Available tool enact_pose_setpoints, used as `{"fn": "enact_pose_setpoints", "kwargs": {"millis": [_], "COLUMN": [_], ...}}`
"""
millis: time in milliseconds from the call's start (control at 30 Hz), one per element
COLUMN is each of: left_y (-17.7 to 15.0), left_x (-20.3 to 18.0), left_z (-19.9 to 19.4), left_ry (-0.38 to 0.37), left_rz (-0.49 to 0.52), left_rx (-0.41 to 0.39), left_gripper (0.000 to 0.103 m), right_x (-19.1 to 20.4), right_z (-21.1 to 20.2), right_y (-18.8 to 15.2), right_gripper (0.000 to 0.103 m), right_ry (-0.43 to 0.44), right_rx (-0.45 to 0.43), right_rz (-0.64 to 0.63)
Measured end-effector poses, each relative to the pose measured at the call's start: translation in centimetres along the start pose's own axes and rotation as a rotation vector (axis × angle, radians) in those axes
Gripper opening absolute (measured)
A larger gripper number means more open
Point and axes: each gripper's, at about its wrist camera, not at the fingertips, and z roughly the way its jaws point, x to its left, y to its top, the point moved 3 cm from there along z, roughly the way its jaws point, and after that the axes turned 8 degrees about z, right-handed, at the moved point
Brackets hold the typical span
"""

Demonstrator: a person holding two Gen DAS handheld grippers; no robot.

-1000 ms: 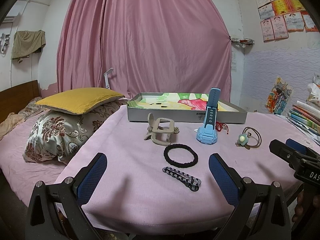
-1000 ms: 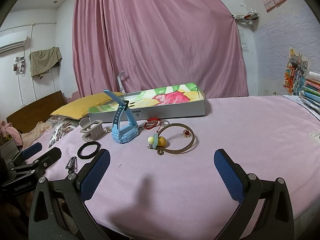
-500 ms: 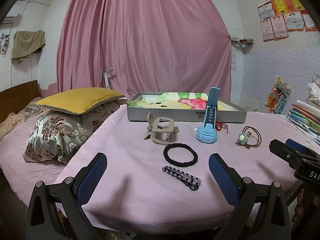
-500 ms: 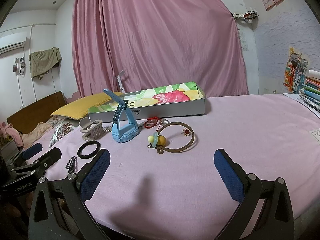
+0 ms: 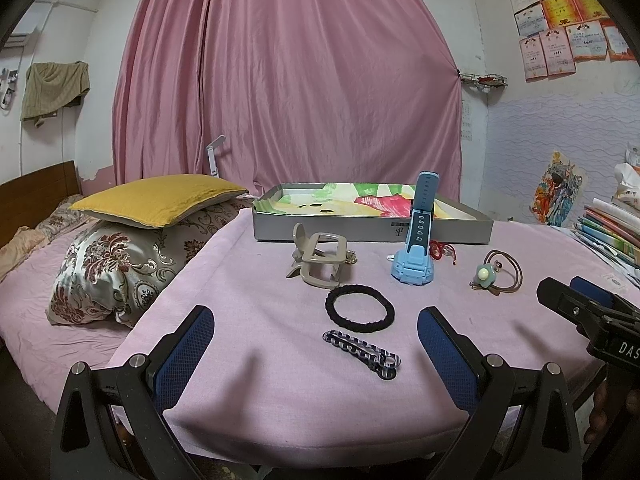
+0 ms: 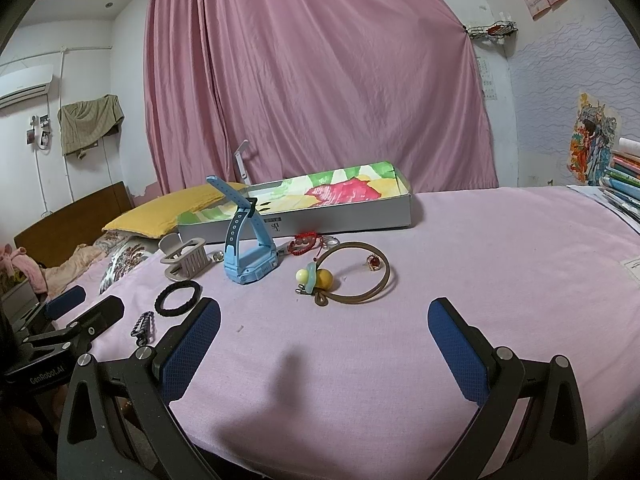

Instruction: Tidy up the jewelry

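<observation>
On the pink cloth lie a beige claw clip (image 5: 318,258), a black hair tie (image 5: 359,309), a striped hair clip (image 5: 362,354), a blue watch (image 5: 416,250) standing on its case, a red bracelet (image 6: 306,243), a brown hair tie with a pastel charm (image 6: 352,276) and a red-stone ring (image 6: 374,262). Behind them stands a shallow grey tray with a colourful lining (image 5: 372,234). My left gripper (image 5: 316,344) is open, low at the table's near edge, just short of the striped clip. My right gripper (image 6: 324,340) is open and empty, in front of the brown hair tie.
Left of the table are a patterned pillow (image 5: 116,268) and a yellow cushion (image 5: 160,202) on a bed. A stack of books (image 5: 612,228) lies at the table's right side. A pink curtain (image 5: 296,92) hangs behind. Bare pink cloth (image 6: 500,264) stretches to the right.
The right wrist view has drifted slightly; the jewelry has not moved. Both grippers stay open.
</observation>
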Motion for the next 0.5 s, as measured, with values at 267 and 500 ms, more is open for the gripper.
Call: {"fn": "enact_pose_setpoints", "kwargs": {"millis": [267, 500], "left_y": [-0.14, -0.15], "left_x": [0.11, 0.09], "left_z": [0.14, 0.16], "left_ry": [0.0, 0.0], "left_rz": [0.001, 0.002], "left_rx": [0.0, 0.002], "left_gripper": [0.102, 0.102], "right_x": [0.12, 0.13], "right_z": [0.29, 0.23], "right_y": [-0.35, -0.26], "right_gripper": [0.102, 0.102], "right_ry": [-0.009, -0.004], "right_rx": [0.01, 0.009], "right_rz": [0.0, -0.001]}}
